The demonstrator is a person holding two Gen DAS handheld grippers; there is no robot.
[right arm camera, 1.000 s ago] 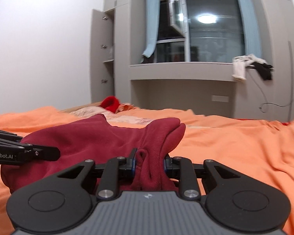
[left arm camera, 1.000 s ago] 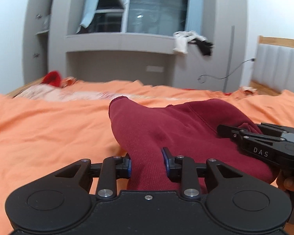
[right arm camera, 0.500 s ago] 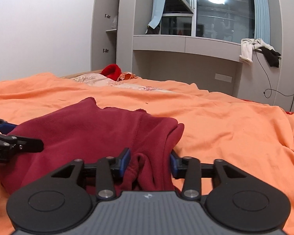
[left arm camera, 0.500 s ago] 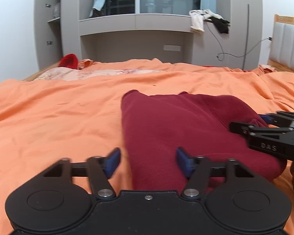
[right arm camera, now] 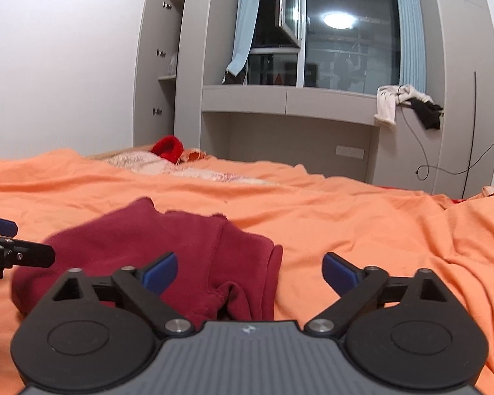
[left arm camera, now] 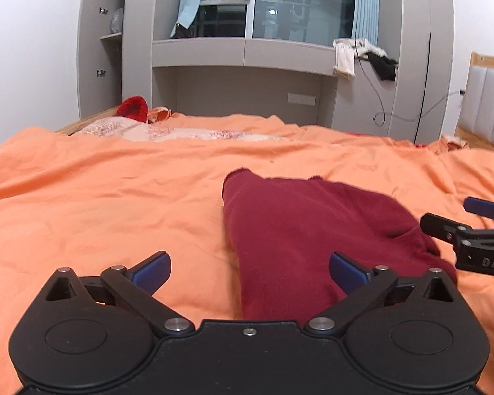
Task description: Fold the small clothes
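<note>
The dark red garment (left arm camera: 299, 237) lies folded on the orange bedsheet (left arm camera: 98, 204), filling the lower centre and lower right of the left wrist view and the lower left and centre of the right wrist view. The left tongs (left arm camera: 248, 270) stand wide apart at the bottom of their frame, gripping nothing; the near left edge of the garment lies between their blue pads (left arm camera: 151, 268). The right tongs (right arm camera: 249, 268) are likewise spread and empty, with the garment's bunched right corner below and between them.

The risks, as I judge them, come from that right corner. In the lower centre of the right wrist view the fabric rolls under itself into a loose lump with stacked edges showing, not a flat layer. If the next fold starts from there, the tongs may catch only the top layer and leave the lower ones behind, dragging the fold open. A deep bite could also pick up the bedsheet, which is soft and wrinkled just beside the garment, and lift both together.

The far edge, near the middle of both frames, looks uneven, with a small raised corner at its left end. Folding without squaring it would likely give a lopsided bundle. The thick knit may also spring back once let go.
</note>
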